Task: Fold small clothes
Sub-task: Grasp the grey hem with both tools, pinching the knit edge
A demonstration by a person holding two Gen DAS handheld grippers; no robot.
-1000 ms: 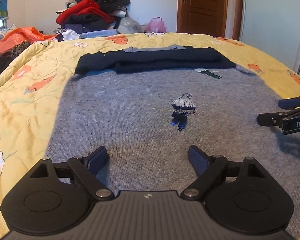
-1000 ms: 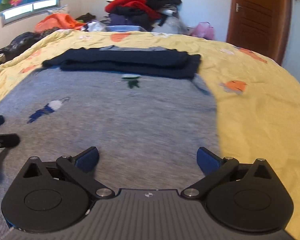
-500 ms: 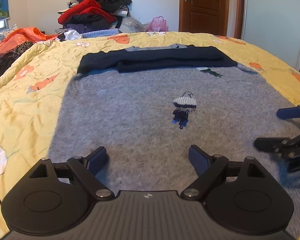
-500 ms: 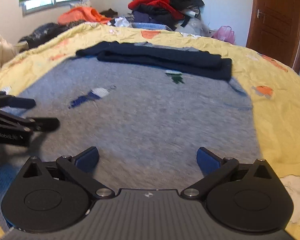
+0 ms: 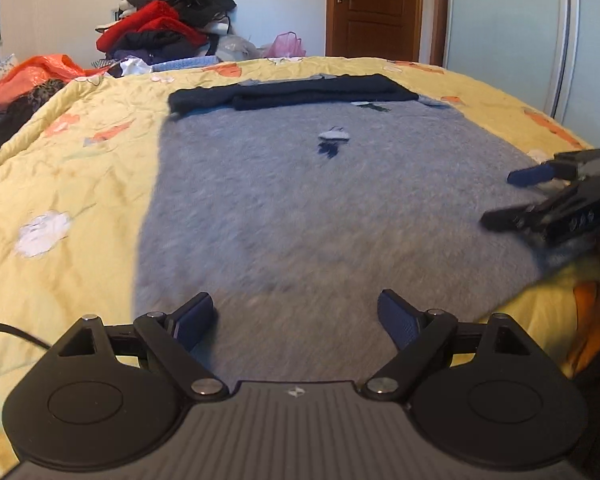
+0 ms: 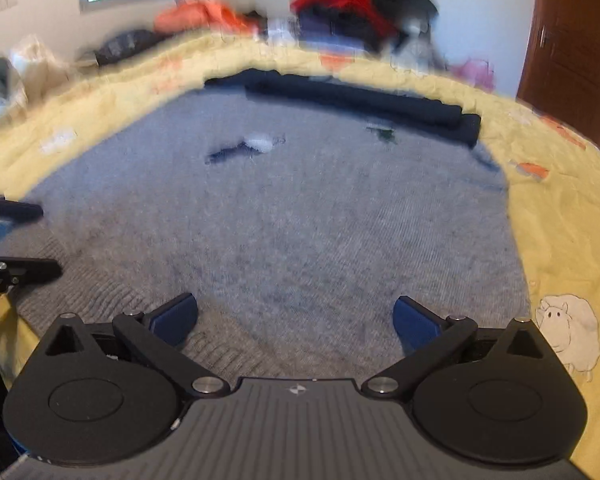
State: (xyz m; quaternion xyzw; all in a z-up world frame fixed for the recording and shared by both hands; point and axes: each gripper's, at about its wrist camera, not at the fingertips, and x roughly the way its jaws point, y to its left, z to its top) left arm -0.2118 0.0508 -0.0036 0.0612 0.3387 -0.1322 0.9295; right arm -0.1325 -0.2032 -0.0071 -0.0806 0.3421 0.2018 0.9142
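A grey knitted sweater [image 5: 320, 208] lies spread flat on the yellow bedspread [image 5: 60, 168]. Its dark navy sleeves [image 5: 292, 94] are folded across the far end, and a small embroidered figure [image 5: 332, 142] sits on its middle. My left gripper [image 5: 296, 316] hovers open over the sweater's near left part, nothing between its fingers. My right gripper [image 6: 296, 316] is open and empty over the near right part of the sweater [image 6: 300, 208], close to the ribbed hem. Each gripper shows in the other's view: the right gripper [image 5: 502, 200] at the right edge, the left gripper [image 6: 48, 240] at the left edge.
A heap of red and black clothes [image 5: 168, 32] and an orange bag [image 5: 40, 70] lie beyond the bed's far side. A brown door [image 5: 374, 8] and a white wardrobe [image 5: 508, 40] stand behind. A black cable [image 5: 8, 330] runs at the left.
Both grippers have drawn back toward the sweater's near hem, so the sweater looks farther away and yellow bedspread shows at the near corners. The right wrist view has swung and blurred. Both stay open.
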